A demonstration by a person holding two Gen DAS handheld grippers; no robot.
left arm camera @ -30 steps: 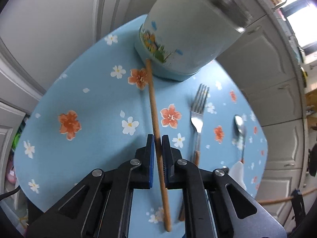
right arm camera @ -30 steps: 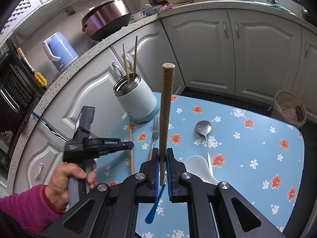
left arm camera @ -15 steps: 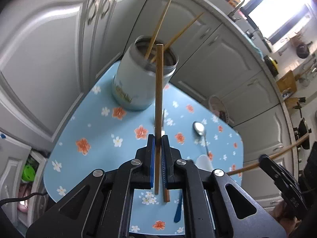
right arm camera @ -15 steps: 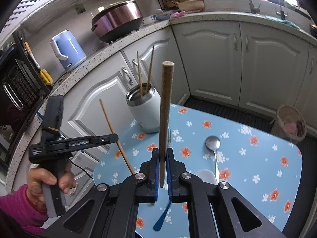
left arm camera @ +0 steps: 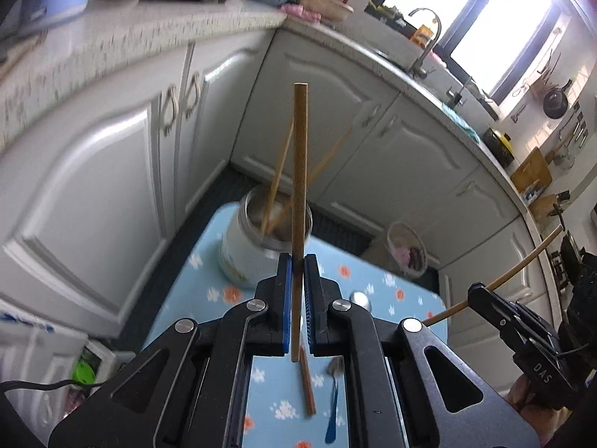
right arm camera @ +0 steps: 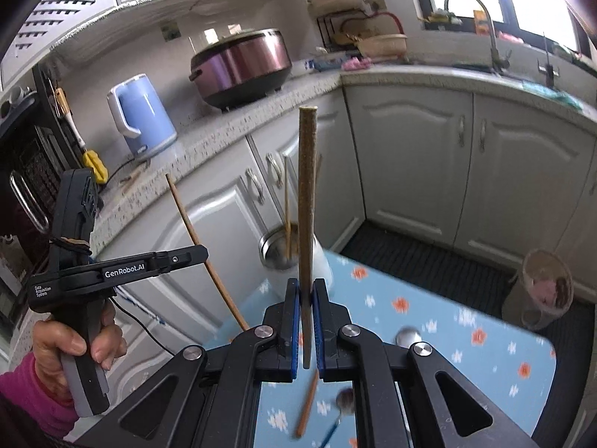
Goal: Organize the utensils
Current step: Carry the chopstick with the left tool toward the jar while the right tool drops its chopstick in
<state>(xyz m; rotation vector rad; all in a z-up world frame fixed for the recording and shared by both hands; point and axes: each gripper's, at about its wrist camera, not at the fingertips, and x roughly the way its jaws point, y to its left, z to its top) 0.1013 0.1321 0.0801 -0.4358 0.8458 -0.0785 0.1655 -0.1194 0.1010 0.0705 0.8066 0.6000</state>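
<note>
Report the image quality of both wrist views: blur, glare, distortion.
Left wrist view: the window is blown out white; countertop and cabinets smear with motion blur; the left gripper and its chopstick stay sharp. Right wrist view: fisheye bends the counter edge; the tablecloth flowers and spoon are blurred; the kettle reads crisply.

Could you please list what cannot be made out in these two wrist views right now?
- Fork: left wrist view, only the handle shows; the left gripper covers the tines.
- Holder base: right wrist view, hidden behind the right gripper.
- Spoon: right wrist view, motion-blurred.
- Chopsticks in the holder: left wrist view, blurred, count unclear.
</note>
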